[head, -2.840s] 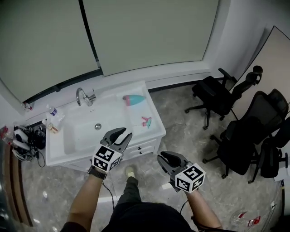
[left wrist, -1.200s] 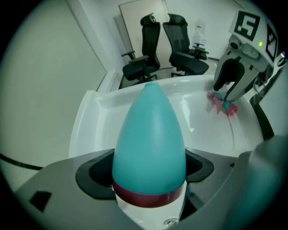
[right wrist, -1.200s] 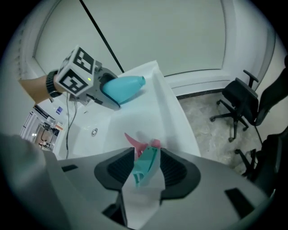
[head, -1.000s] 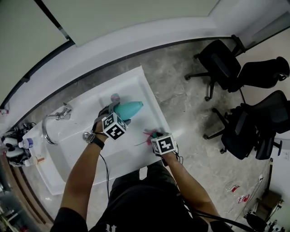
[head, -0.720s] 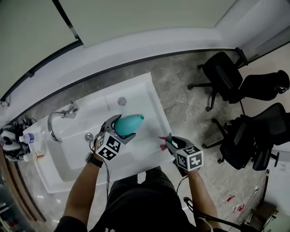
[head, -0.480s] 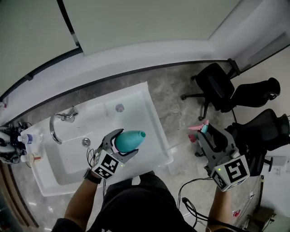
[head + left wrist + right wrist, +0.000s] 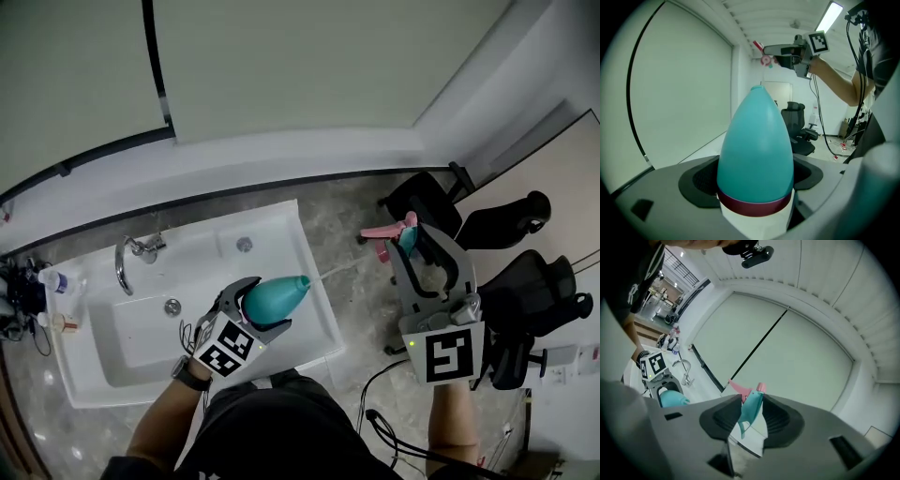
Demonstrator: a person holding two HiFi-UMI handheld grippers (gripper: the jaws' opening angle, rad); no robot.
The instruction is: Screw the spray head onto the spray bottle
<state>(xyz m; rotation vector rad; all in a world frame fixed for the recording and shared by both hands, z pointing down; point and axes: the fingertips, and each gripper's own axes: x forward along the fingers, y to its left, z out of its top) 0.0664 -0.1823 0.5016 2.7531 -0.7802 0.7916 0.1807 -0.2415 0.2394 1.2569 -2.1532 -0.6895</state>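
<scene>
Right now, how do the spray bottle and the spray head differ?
The spray bottle is large, smooth and egg-shaped with a dark red band; the spray head is small and angular with a pink trigger. The bottle fills the left gripper; the head is a thin sliver in the right gripper. The bottle is over the sink edge, the head over the floor. Both are teal, gripped, not yet joined.

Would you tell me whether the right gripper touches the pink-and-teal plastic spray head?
Touching: the right gripper view shows the right gripper clamping the spray head between its jaws.
</scene>
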